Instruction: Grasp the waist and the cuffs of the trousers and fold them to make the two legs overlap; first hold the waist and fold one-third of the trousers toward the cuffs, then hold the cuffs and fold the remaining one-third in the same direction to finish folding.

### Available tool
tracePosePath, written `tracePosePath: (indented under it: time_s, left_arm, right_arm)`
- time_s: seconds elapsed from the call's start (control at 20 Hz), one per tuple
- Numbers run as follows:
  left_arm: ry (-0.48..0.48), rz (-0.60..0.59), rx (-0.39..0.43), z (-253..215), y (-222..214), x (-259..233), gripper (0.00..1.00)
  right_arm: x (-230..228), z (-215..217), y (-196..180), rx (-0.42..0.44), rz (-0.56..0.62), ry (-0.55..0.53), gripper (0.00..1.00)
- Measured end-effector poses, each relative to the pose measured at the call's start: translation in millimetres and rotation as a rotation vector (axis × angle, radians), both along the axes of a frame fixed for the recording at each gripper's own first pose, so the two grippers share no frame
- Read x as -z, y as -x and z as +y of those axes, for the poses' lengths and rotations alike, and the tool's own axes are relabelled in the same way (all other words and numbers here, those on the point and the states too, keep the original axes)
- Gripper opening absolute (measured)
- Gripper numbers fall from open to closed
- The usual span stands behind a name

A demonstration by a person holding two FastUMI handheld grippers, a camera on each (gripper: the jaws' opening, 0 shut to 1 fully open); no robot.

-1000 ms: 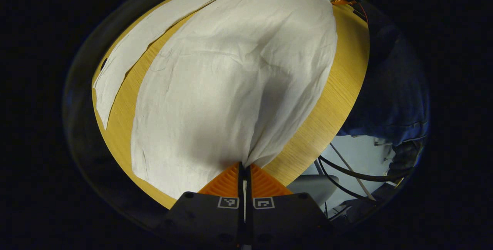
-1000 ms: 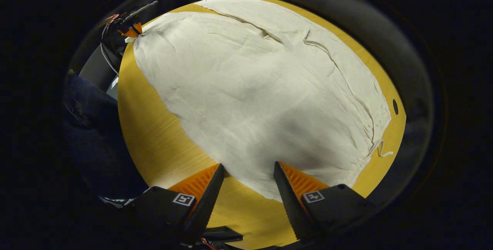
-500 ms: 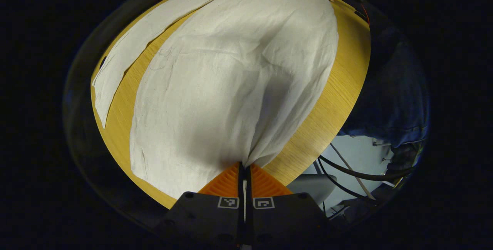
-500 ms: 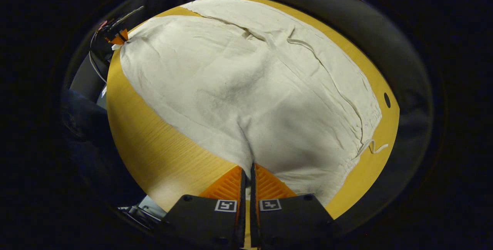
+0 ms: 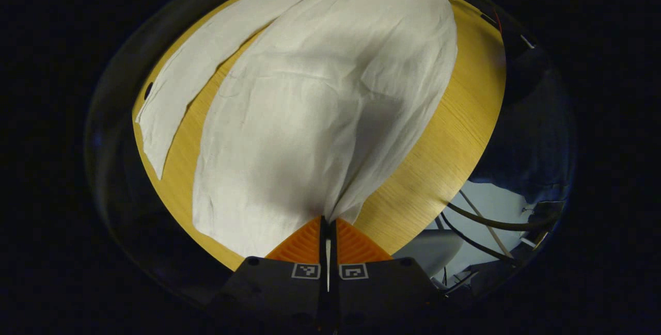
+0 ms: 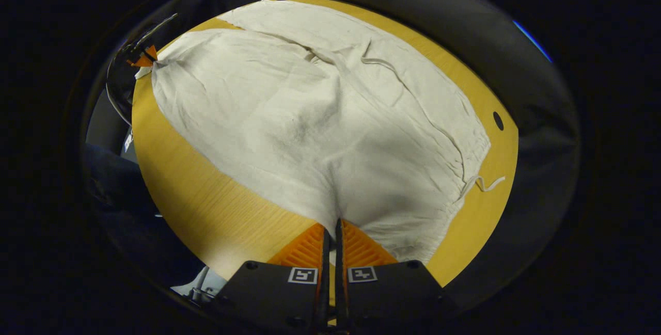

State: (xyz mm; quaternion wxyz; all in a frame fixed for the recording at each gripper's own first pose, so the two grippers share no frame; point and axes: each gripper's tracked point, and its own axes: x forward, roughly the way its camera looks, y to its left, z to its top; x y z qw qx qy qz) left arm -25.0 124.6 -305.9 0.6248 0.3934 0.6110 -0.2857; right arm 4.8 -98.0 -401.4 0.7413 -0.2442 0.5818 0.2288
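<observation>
White trousers (image 5: 310,118) spread on table, near edge lifted, wrinkled.

Light from overhead lit the bench (image 5: 454,118) brightly while surroundings stayed dim; soft shadows pooled on the trousers (image 6: 310,123), and fisheye distortion bent the edges.

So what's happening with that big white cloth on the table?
Those are white trousers spread on a round wooden table. A person is folding them with two grippers. The left gripper is pinching one edge of the near leg, and the right gripper is pinching the edge near the waist, close to the drawstring. The cloth rises in a tent at each pinch. The two legs lie apart, so the first fold isn't done yet.
</observation>
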Motion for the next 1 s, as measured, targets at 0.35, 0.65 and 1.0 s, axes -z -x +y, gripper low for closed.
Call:
tracePosePath:
  time_s: [0.35, 0.65, 1.0]
  left_arm:
    - [-0.010, -0.364, -0.049, 7, -164, -69, 0.00]
    - [0.029, -0.654, -0.157, -16, -330, -93, 0.00]
    - [-0.013, -0.780, -0.233, -44, -466, -48, 0.00]
  right_arm:
    - [-67, 22, -86, 0.278, -0.227, -0.079, 0.07]
    - [-89, 32, -172, 0.404, -0.383, -0.121, 0.07]
    - [-36, 22, -287, 0.578, -0.387, -0.264, 0.07]
